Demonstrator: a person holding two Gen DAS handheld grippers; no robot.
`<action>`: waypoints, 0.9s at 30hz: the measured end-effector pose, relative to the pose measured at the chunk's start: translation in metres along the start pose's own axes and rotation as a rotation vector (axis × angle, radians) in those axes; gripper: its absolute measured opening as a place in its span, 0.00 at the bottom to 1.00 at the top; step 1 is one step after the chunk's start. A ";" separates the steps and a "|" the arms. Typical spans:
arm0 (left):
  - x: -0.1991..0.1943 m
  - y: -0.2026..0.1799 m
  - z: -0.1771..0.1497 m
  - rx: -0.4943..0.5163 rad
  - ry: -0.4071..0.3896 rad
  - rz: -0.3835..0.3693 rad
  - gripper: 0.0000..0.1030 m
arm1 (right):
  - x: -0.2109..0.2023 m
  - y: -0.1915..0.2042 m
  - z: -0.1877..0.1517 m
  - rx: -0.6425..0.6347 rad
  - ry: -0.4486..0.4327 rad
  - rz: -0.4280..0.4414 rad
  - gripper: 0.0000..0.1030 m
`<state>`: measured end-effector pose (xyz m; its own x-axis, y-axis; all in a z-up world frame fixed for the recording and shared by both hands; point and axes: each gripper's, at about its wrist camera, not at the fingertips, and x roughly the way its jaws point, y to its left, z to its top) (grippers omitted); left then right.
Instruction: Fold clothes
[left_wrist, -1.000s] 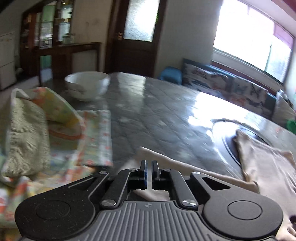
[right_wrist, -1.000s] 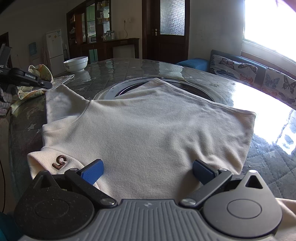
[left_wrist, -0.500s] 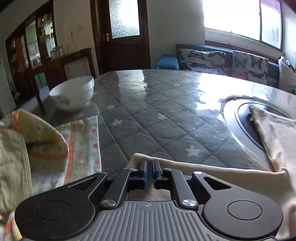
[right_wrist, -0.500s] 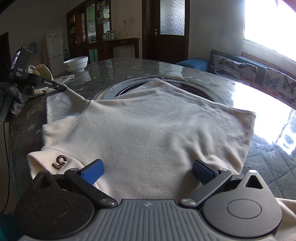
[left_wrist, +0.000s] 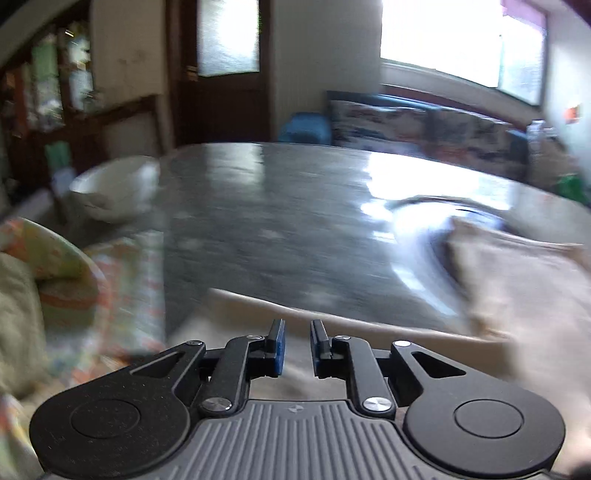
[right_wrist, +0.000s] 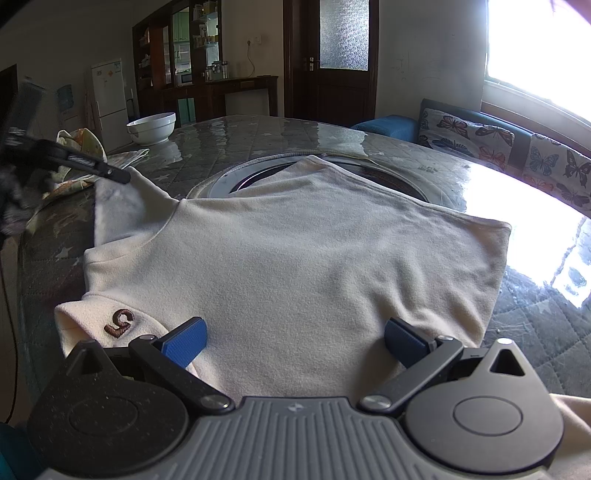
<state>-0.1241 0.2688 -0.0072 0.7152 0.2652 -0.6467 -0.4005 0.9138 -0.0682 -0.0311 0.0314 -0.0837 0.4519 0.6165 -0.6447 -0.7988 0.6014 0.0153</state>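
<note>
A cream shirt (right_wrist: 314, 251) lies flat on the quilted grey table (right_wrist: 535, 325), with a brown "5" (right_wrist: 120, 321) on its near left corner. My right gripper (right_wrist: 295, 339) stands wide open over the shirt's near edge, with nothing pinched. My left gripper (right_wrist: 122, 177) is at the tip of the shirt's far left sleeve (right_wrist: 118, 199). In the blurred left wrist view the jaws of the left gripper (left_wrist: 297, 343) are opening, a narrow gap shows between the blue pads, and the cream cloth (left_wrist: 517, 280) lies under them.
A white bowl (right_wrist: 151, 127) stands at the table's far left. A floral cloth pile (left_wrist: 55, 280) lies left of the sleeve. A round inset ring (right_wrist: 258, 173) sits under the shirt's far edge. A butterfly-print sofa (right_wrist: 498, 136) runs along the window wall.
The left gripper's pads, shut a second ago, have parted. The left hand has shifted toward the shirt along the sleeve, and its view is now blurred. The right gripper has not moved.
</note>
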 end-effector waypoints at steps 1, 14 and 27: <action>-0.005 -0.010 -0.003 -0.001 0.005 -0.051 0.16 | 0.000 0.000 0.000 0.000 0.000 0.000 1.00; -0.014 -0.078 -0.042 0.163 0.056 -0.208 0.20 | 0.000 0.000 0.000 0.000 0.000 0.000 1.00; -0.014 -0.016 -0.035 0.030 0.051 -0.142 0.35 | 0.000 0.000 0.000 0.000 0.000 -0.001 1.00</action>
<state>-0.1479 0.2398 -0.0236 0.7332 0.1173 -0.6698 -0.2798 0.9498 -0.1399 -0.0309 0.0320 -0.0837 0.4526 0.6163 -0.6445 -0.7985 0.6018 0.0148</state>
